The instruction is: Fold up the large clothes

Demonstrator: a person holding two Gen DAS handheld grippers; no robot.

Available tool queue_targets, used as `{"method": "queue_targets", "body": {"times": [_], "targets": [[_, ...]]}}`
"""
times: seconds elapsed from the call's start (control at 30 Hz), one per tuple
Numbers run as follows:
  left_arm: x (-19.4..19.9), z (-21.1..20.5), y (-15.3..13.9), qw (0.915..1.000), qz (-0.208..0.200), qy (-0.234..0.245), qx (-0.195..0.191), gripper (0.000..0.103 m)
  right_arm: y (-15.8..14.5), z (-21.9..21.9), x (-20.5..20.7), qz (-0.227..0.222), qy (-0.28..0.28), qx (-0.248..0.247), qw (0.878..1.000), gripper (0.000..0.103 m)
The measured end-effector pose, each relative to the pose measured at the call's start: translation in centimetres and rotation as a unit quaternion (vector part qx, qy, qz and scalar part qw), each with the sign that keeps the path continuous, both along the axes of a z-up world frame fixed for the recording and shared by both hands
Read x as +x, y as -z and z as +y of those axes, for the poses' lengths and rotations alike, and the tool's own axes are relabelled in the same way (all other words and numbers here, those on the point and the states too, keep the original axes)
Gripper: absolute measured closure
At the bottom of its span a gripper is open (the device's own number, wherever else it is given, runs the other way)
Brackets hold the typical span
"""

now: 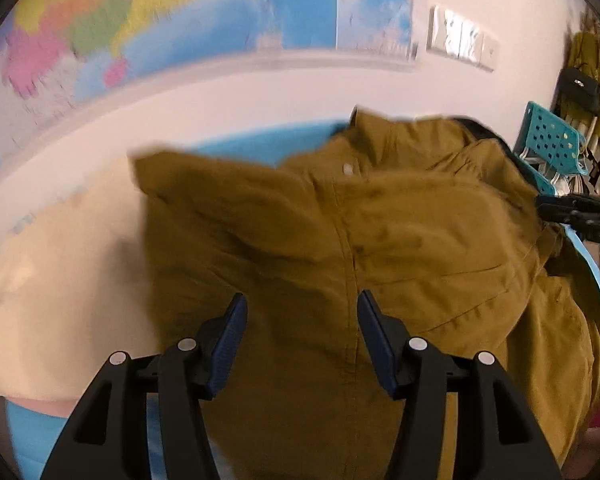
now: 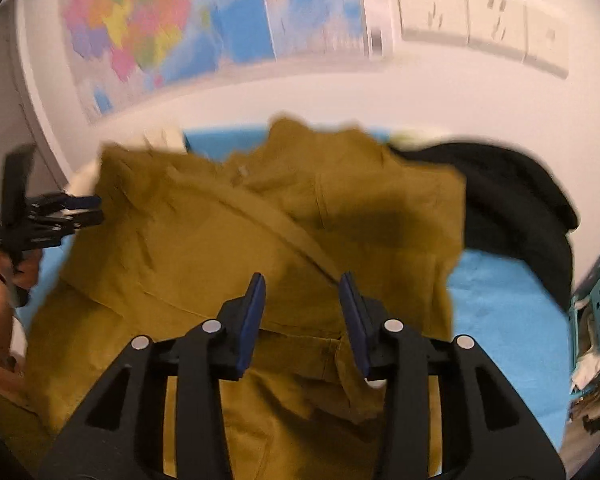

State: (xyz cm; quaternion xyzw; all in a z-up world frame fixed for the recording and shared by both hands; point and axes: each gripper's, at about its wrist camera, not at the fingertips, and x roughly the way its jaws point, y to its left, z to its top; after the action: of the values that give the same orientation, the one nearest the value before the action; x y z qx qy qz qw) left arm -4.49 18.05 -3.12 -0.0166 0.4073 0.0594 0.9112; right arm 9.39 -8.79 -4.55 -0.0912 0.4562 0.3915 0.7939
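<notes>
mustard jacket (image 1: 340, 248) spread on blue counter (image 2: 500, 304), left gripper (image 1: 302, 320) jaws parted and empty, right gripper (image 2: 302, 300) jaws partly open, gripping nothing, black garment (image 2: 512, 192) beside

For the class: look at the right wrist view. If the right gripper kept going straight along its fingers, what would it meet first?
Most likely the mustard jacket spread on the blue cover. The right gripper stands open just above its cloth, nothing between; exact depth is unclear.
</notes>
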Motion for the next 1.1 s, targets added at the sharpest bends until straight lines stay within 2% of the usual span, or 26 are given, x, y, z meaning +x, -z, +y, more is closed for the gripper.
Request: {"method": "queue_targets", "body": {"times": [0.07, 0.17, 0.23, 0.3, 0.4, 0.47, 0.57, 0.63, 0.7, 0.83, 0.9, 1.1], "targets": [[1.2, 0.7, 1.4, 0.9997, 0.022, -0.012, -0.007, 0.049, 2.4, 0.3, 1.2, 0.006, 0.010, -0.038, 0.999, 0.077], [2.1, 1.0, 2.4, 0.9992, 0.033, -0.021, -0.003, 0.051, 3.3, 0.1, 1.4, 0.017, 0.012, -0.039, 0.999, 0.077], [2.0, 0.6, 2.6, 0.9991, 0.035, -0.023, 0.011, 0.051, 2.2, -0.3, 0.9, 0.008, 0.019, -0.032, 0.999, 0.074], [1.6, -0.1, 2.5, 0.9988, 0.030, -0.027, 0.026, 0.050, 0.5, -0.8, -0.3, -0.014, 0.014, -0.018, 1.000, 0.066], [-0.1, -1.6, 2.1, 0.9995, 0.011, 0.000, 0.028, 0.049, -1.1, -0.4, -1.7, -0.020, -0.018, 0.013, 1.000, 0.065], [-0.9, -2.6, 2.1, 0.9993, 0.005, 0.020, 0.030, 0.049, -1.0, 0.3, -2.5, -0.005, -0.047, 0.020, 0.999, 0.066], [-1.5, -4.0, 3.0, 0.9982, 0.008, 0.051, 0.030, 0.046, 0.7, 1.8, -2.6, 0.006, -0.065, -0.015, 0.998, 0.067], [-0.8, -4.2, 4.6, 0.9978, 0.032, 0.044, 0.038, 0.046, 2.2, 2.1, -2.1, 0.009, -0.054, -0.040, 0.998, 0.067], [-0.2, -3.9, 5.9, 0.9978, 0.046, 0.031, 0.036, 0.044, 2.9, 1.6, -1.4, 0.024, -0.038, -0.030, 0.999, 0.067], [-0.9, -4.1, 6.2, 0.9981, 0.044, 0.018, 0.040, 0.044, 1.5, 1.2, -2.0, 0.017, -0.031, -0.026, 0.999, 0.064], [-1.6, -4.5, 5.9, 0.9983, 0.037, 0.017, 0.042, 0.045, 0.6, 1.1, -2.7, 0.017, -0.042, -0.012, 0.999, 0.060], [-3.4, -6.2, 5.6, 0.9986, 0.015, 0.026, 0.043, 0.045, -0.4, 0.3, -5.4, 0.029, -0.065, 0.012, 0.997, 0.059]]}}
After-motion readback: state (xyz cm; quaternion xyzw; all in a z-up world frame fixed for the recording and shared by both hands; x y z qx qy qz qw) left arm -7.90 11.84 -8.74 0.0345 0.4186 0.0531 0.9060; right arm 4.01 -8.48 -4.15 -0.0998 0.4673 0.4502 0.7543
